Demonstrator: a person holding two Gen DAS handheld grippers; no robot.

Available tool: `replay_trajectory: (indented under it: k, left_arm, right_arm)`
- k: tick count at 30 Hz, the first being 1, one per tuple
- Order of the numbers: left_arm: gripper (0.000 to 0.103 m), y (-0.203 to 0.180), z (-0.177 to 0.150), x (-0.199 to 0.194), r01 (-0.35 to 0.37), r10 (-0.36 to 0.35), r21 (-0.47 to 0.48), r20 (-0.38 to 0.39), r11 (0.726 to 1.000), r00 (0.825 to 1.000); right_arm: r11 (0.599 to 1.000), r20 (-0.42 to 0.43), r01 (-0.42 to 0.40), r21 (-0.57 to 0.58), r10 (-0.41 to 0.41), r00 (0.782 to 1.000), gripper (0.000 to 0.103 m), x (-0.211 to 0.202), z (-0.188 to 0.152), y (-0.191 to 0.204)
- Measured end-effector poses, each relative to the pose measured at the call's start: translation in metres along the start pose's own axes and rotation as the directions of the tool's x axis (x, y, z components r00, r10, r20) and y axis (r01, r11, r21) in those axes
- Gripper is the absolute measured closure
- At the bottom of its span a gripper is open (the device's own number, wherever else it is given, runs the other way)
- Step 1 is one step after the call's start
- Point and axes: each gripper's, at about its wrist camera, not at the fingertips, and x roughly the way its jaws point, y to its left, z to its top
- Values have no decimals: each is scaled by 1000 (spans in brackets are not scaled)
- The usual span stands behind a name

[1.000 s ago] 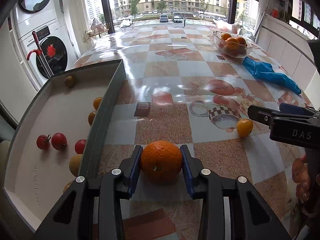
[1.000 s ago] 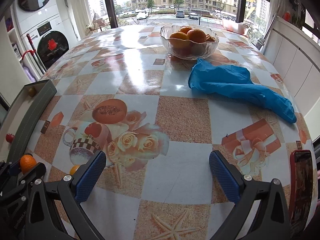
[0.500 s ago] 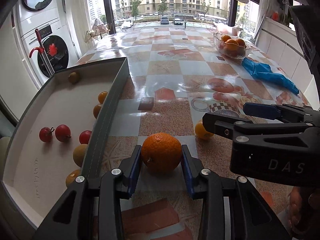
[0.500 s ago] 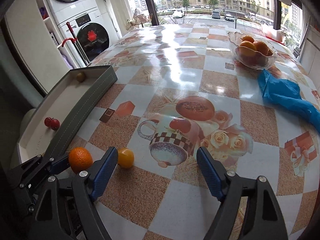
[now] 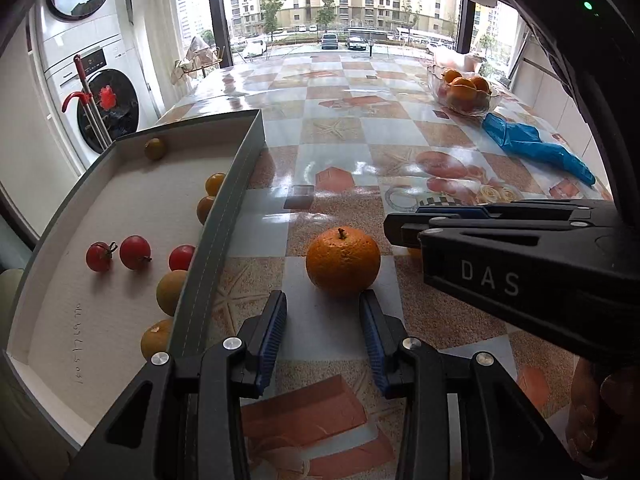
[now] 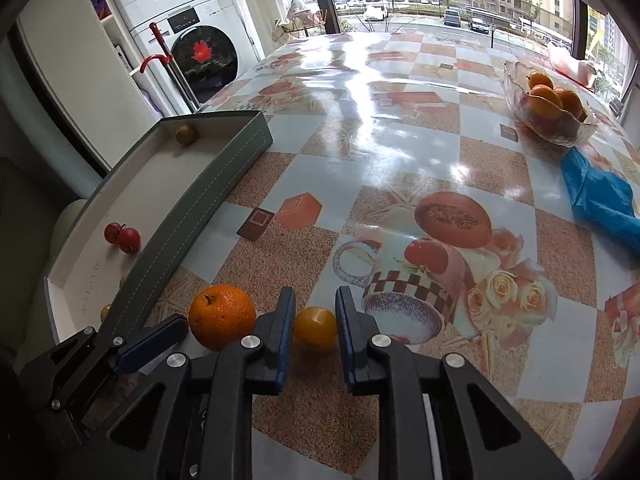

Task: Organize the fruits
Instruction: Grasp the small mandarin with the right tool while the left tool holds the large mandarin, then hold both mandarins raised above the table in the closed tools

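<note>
Black plastic grippers (image 5: 323, 330), blue ribbed fingers (image 5: 273, 336) (2 each), silver screws.

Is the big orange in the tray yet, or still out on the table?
Out. The orange sits on the table, right of the tray wall, just ahead of the left gripper, whose pads do not touch it.

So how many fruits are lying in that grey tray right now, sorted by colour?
Red cherry tomatoes: 3
Yellow-to-orange small fruits: 5
Total in the tray: 8
</note>
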Motion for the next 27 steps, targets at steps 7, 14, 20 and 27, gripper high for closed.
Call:
replay_trajectory:
  k: [7, 14, 20, 27]
  left_arm:
    - [49, -1, 9, -7, 21, -21, 7, 23, 1000, 1000]
    - [32, -9, 26, 4, 5, -6, 36, 13, 999, 1000]
    - [32, -15, 18, 14, -18, 19, 46, -12, 999, 1000]
    - [32, -14, 19, 14, -19, 20, 29, -21, 999, 1000]
  right_arm:
    - [996, 31, 50, 69, -52, 998, 81, -25, -22, -36]
    - [991, 68, 71, 109, -79, 995, 80, -43, -41, -63]
    - [992, 73, 108, 65, -113, 991, 78, -41, -42, -53]
    - [990, 74, 133, 40, -136, 988, 71, -41, -43, -48]
